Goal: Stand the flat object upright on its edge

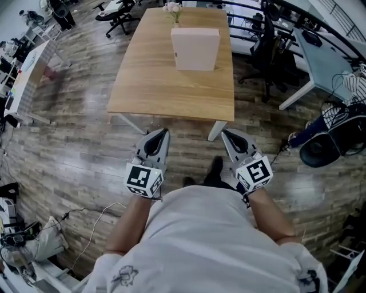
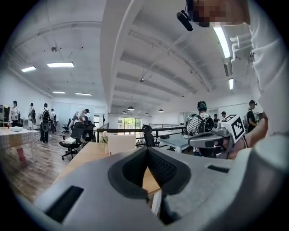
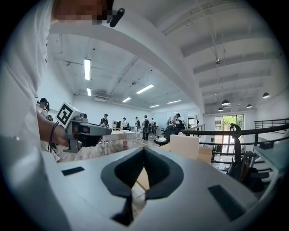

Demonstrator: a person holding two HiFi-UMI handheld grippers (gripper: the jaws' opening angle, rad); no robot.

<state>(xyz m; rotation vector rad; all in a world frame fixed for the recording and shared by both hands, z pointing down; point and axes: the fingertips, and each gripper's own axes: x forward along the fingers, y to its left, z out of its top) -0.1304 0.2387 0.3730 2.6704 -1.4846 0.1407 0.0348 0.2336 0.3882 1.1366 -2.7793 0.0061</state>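
A pale flat box (image 1: 195, 48) stands upright on the far half of the wooden table (image 1: 166, 86); it also shows as the box (image 2: 121, 144) in the left gripper view and the box (image 3: 184, 146) in the right gripper view. My left gripper (image 1: 164, 133) and right gripper (image 1: 224, 134) hang side by side over the floor, short of the table's near edge and well away from the box. Both are shut with nothing between the jaws. Each gripper sees the other: the right gripper (image 2: 194, 140) and the left gripper (image 3: 106, 130).
A small vase of flowers (image 1: 173, 10) stands behind the box at the table's far end. Office chairs (image 1: 269, 48) and a desk (image 1: 320, 57) sit to the right, another table (image 1: 28, 68) to the left. Cables (image 1: 94, 220) lie on the floor. People stand in the distance.
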